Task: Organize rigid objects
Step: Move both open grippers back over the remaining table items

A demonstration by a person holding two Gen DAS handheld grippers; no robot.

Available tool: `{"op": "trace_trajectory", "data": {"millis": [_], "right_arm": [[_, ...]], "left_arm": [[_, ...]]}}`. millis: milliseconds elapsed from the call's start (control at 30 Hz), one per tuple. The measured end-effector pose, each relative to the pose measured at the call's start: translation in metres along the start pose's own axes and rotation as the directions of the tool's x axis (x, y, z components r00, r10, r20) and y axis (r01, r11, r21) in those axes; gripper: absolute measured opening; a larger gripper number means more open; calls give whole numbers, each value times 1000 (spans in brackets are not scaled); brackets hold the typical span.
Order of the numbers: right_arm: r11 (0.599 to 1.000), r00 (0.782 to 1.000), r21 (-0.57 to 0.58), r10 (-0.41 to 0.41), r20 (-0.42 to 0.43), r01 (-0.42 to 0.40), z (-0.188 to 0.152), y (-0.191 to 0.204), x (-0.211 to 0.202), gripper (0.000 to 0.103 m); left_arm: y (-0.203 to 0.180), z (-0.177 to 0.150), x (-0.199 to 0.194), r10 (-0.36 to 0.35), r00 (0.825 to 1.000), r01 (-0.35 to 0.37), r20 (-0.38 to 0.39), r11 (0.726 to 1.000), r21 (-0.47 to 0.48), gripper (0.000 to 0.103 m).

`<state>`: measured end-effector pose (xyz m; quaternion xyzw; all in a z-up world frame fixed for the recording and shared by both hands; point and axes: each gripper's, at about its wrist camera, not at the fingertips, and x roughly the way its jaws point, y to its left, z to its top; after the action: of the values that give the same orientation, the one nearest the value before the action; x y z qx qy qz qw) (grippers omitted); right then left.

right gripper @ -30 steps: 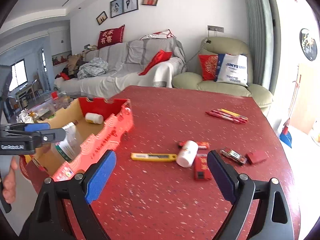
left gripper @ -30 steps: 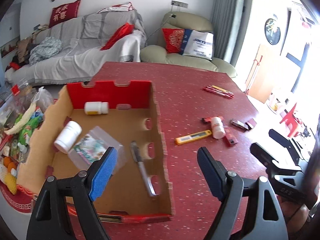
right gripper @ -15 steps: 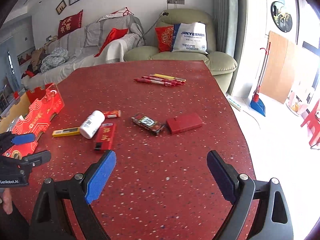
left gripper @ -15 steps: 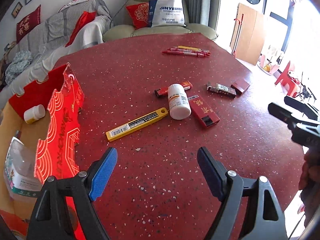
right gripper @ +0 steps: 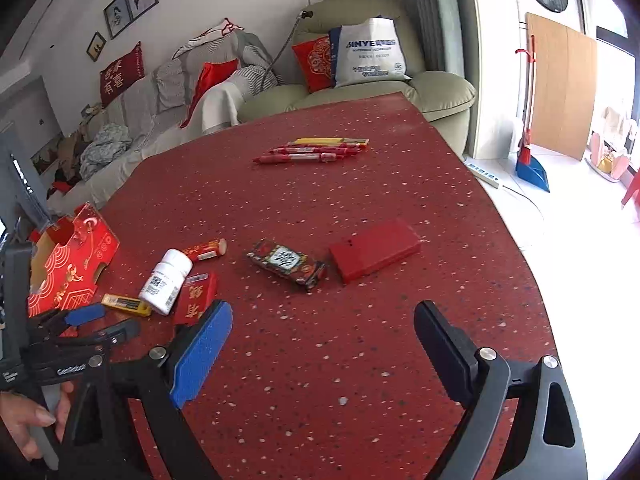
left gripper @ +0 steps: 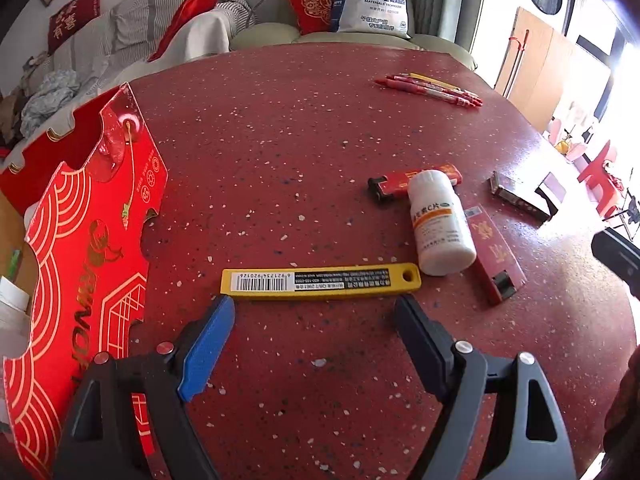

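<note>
A yellow blade case (left gripper: 320,282) lies flat on the red table, just beyond the tips of my left gripper (left gripper: 314,306), which is open and empty. Right of it lie a white pill bottle (left gripper: 440,224), a red lighter (left gripper: 416,182) and a dark red flat box (left gripper: 494,254). In the right wrist view my right gripper (right gripper: 322,314) hangs open and empty over bare table. Ahead of it lie a patterned dark packet (right gripper: 286,264) and a red flat box (right gripper: 376,250). The left gripper (right gripper: 102,322) shows at the left by the blade case (right gripper: 126,305).
A red cardboard box (left gripper: 86,240) stands at the table's left edge with items inside. Several red and yellow pens (right gripper: 316,150) lie at the far side. A hand (right gripper: 30,420) grips the left tool's handle. A sofa and an armchair stand beyond the table.
The left gripper swung right from over the cardboard box and came down close to the yellow blade case. The right gripper swung right toward the packet and red flat box. Both stayed open.
</note>
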<state>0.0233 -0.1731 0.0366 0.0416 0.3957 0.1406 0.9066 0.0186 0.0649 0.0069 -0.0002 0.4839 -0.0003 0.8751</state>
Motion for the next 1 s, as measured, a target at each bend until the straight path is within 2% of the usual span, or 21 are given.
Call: {"op": "trace_trajectory", "data": {"millis": [167, 267, 367, 400, 467, 533, 700, 867, 933, 1000], "right_arm": [[996, 999, -83, 32, -31, -34, -7, 41, 15, 93], [991, 999, -130, 13, -36, -17, -10, 58, 24, 93], [986, 999, -164, 17, -34, -22, -13, 67, 28, 93], [985, 999, -170, 15, -33, -21, -13, 68, 28, 93], [987, 999, -158, 26, -28, -30, -13, 65, 28, 94], [991, 999, -131, 28, -35, -32, -13, 60, 29, 94], [995, 997, -84, 51, -50, -56, -11, 52, 31, 94], [995, 996, -71, 63, -62, -67, -11, 50, 33, 93], [995, 996, -72, 64, -69, -69, -11, 50, 34, 94], [995, 995, -69, 62, -75, -67, -11, 50, 35, 94]], "left_arm": [[-9, 7, 5, 38, 999, -41, 39, 996, 80, 86], [-5, 8, 5, 64, 997, -66, 42, 996, 54, 86], [6, 8, -3, -12, 996, 13, 87, 1000, -15, 86], [7, 10, -4, -4, 995, 5, 97, 1000, -14, 86], [3, 18, 2, 24, 996, -25, 85, 1000, 12, 86], [2, 27, 10, 4, 997, -5, 76, 1000, 13, 88], [14, 33, 19, -66, 998, 67, 14, 994, -87, 92], [-6, -8, 0, -34, 998, 36, -48, 999, 38, 93], [-12, -20, -9, -59, 998, 61, -22, 994, 86, 95], [-11, -20, -15, -40, 999, 36, 36, 994, 104, 95]]}}
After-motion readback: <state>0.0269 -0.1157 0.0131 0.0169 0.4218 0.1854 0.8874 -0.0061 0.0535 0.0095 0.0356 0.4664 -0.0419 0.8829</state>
